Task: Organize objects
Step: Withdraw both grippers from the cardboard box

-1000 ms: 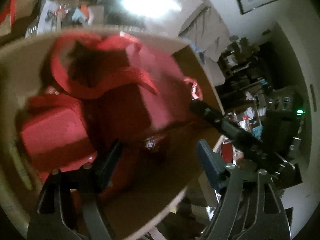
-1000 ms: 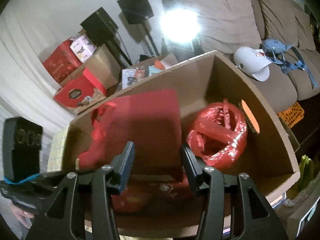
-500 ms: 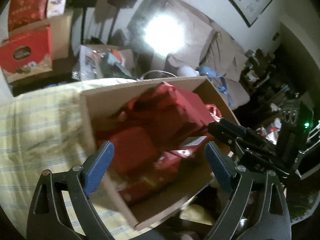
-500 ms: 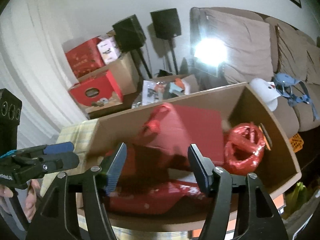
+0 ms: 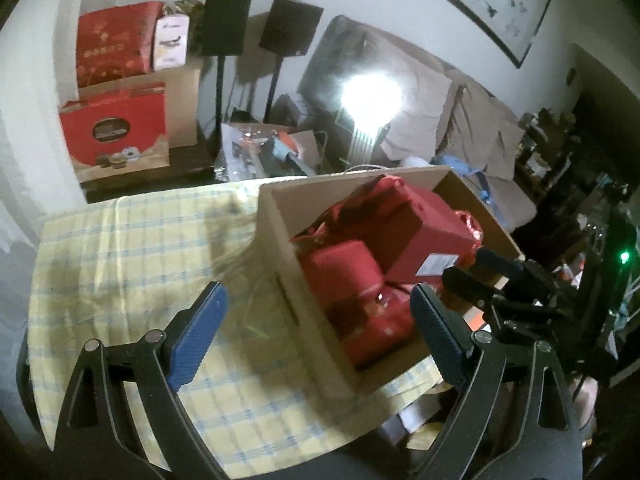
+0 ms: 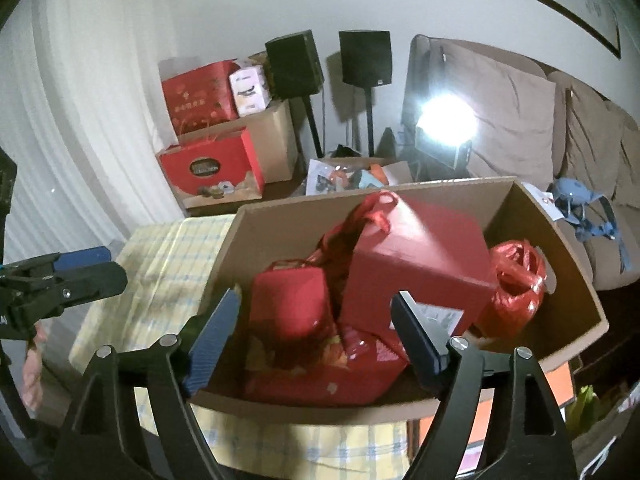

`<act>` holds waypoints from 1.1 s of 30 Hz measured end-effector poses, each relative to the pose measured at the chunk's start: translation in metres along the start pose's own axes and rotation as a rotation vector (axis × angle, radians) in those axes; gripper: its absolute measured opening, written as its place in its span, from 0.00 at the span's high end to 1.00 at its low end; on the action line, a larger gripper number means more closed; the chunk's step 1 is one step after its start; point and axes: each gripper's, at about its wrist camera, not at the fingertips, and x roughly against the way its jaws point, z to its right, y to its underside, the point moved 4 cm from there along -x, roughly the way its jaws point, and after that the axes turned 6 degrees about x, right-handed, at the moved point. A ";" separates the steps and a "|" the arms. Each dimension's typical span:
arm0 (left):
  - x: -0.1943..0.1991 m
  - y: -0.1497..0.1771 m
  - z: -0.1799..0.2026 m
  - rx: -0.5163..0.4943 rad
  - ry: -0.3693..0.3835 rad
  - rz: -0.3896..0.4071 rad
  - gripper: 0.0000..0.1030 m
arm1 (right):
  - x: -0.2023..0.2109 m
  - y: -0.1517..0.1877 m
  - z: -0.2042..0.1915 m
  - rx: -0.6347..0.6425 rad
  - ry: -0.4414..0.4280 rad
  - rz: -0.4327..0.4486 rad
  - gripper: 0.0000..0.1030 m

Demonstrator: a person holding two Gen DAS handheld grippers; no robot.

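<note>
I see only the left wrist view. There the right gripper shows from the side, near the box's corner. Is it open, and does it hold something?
Observer: In the right wrist view the right gripper is open, and nothing is between its fingers.
Operator: Thank you. What lies behind the large red box, at the end of the cardboard box that is away from me? I see only a bit of something red.
Observer: A crumpled red plastic bag sits there inside the cardboard box, pressed against the side of the large red box.
</note>
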 end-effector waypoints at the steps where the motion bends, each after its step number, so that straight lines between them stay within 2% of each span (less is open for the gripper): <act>1: 0.002 0.003 -0.002 -0.001 -0.005 0.003 0.11 | 0.000 0.002 -0.002 -0.001 -0.002 -0.001 0.20; 14: 0.034 0.043 -0.025 0.063 -0.055 0.058 0.09 | 0.011 0.024 -0.028 0.007 0.017 -0.002 0.14; 17: 0.041 0.053 -0.032 0.093 -0.062 0.092 0.01 | 0.014 0.031 -0.031 0.002 0.024 0.009 0.09; 20: 0.046 0.066 -0.040 0.106 -0.117 0.112 0.00 | 0.017 0.041 -0.037 0.001 0.039 0.017 0.01; 26: 0.048 0.093 -0.054 0.124 -0.201 0.123 0.00 | 0.020 0.060 -0.049 0.006 0.043 0.024 0.01; 29: 0.050 0.106 -0.062 0.150 -0.254 0.158 0.00 | 0.019 0.068 -0.052 0.019 0.082 0.013 0.01; 33: 0.047 0.119 -0.071 0.178 -0.278 0.151 0.00 | 0.018 0.084 -0.056 0.023 0.102 0.001 0.01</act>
